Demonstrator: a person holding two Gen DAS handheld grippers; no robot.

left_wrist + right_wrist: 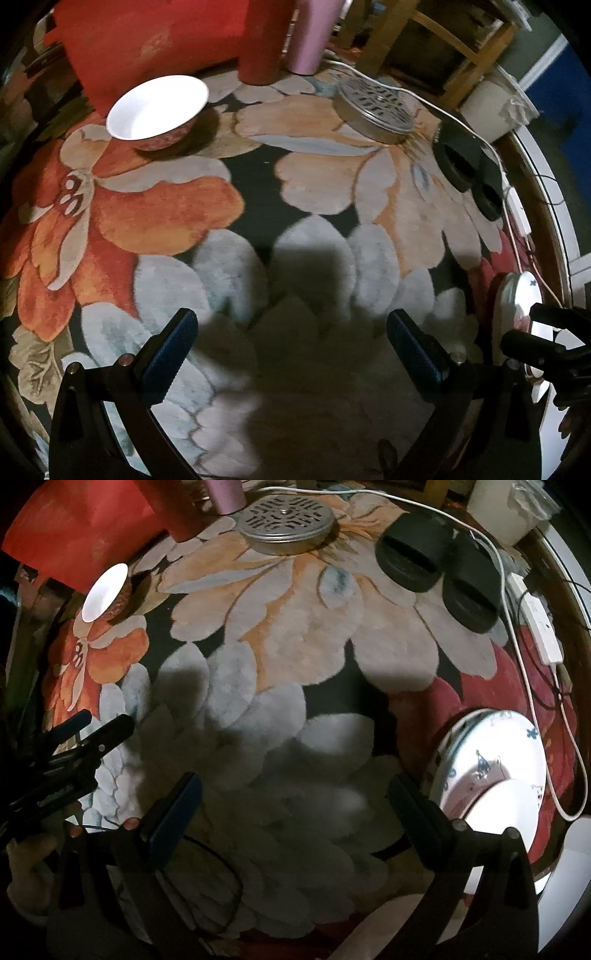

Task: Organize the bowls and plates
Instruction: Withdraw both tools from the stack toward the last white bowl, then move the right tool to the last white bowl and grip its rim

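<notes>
Floral rug (177, 206) everywhere, dim room, nothing on a bench. Both claws are seen spread wide with nothing held: left claw (291, 349), right claw (293, 810). A white bowl (159, 109) sits upright at upper left of the left view, well ahead and left of that claw, so the left claw is judged the nearer one. The plates (491, 771) are stacked at lower right of the right view, just beside the right claw's right finger. Slippers (436, 557) and a metal lid (286, 524) are parked further back.
</notes>
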